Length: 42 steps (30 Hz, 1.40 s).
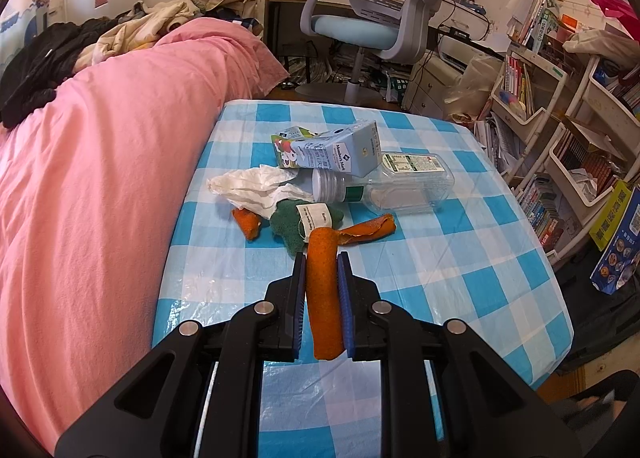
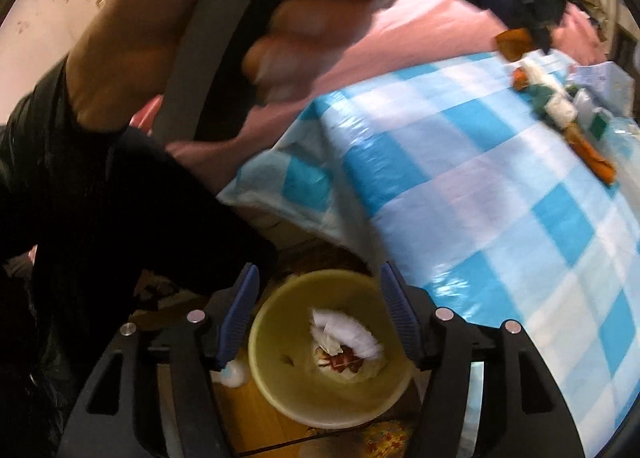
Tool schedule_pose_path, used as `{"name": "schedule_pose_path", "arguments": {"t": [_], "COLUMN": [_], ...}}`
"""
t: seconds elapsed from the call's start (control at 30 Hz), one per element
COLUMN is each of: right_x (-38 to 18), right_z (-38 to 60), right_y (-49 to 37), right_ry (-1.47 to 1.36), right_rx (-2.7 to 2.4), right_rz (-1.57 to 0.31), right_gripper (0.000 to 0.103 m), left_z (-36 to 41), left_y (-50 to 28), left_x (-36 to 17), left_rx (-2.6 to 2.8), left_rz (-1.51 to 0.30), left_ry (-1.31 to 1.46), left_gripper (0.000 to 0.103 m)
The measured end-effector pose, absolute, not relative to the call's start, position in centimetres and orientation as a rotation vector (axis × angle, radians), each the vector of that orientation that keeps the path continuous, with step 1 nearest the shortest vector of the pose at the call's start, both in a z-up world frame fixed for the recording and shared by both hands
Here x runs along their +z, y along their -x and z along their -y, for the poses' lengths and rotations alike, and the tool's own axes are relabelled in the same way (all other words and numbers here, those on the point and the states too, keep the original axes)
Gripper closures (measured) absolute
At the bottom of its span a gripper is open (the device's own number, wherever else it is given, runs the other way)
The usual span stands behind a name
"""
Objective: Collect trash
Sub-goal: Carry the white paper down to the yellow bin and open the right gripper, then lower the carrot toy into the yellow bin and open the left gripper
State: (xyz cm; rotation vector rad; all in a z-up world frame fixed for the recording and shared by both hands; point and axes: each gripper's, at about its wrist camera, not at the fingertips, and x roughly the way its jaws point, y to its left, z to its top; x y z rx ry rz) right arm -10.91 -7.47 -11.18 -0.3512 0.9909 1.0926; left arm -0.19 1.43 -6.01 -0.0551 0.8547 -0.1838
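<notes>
My left gripper (image 1: 322, 260) is shut on a long strip of orange peel (image 1: 323, 298), held just above the blue-checked table (image 1: 460, 278). Beyond it lie more peel pieces (image 1: 248, 223), a green scrubber with a white label (image 1: 296, 224), a crumpled white tissue (image 1: 256, 186), a clear plastic bottle (image 1: 404, 188) and a milk carton (image 1: 336, 150). My right gripper (image 2: 318, 278) is open and holds nothing. It hangs over a yellow bin (image 2: 280, 378) on the floor beside the table. Inside the bin lie a white tissue (image 2: 348, 332) and a red-marked wrapper.
A pink duvet (image 1: 100, 198) borders the table's left side. A grey desk chair (image 1: 380, 18) and crowded bookshelves (image 1: 560, 138) stand behind and to the right. In the right wrist view a person's hand (image 2: 312, 30) and dark sleeve (image 2: 100, 198) fill the upper left.
</notes>
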Motion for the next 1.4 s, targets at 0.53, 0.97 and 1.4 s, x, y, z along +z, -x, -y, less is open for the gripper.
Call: {"name": "schedule_pose_path", "arguments": {"t": [0.53,0.97,1.4], "right_x": [-9.6,-8.8,-8.0], "right_z": [9.6,10.9,11.7], "right_y": [8.7,7.5,7.2], "right_ry": [0.307,0.254,0.227], "right_rx": [0.954,0.849,0.794], "right_rz": [-0.914,-0.856,-0.825], "right_gripper": [0.036,0.034,0.032], "left_z": [-1.3,-1.3,-2.1], "left_y": [0.3,0.4,5.7], "left_x": [-6.3,-6.4,-7.5], "left_rx": [-0.191,-0.198,-0.205], "left_rz": [-0.857,-0.86,-0.898], "left_ry": [0.048,0.047,0.065], "left_gripper": [0.088,0.088,0.088]}}
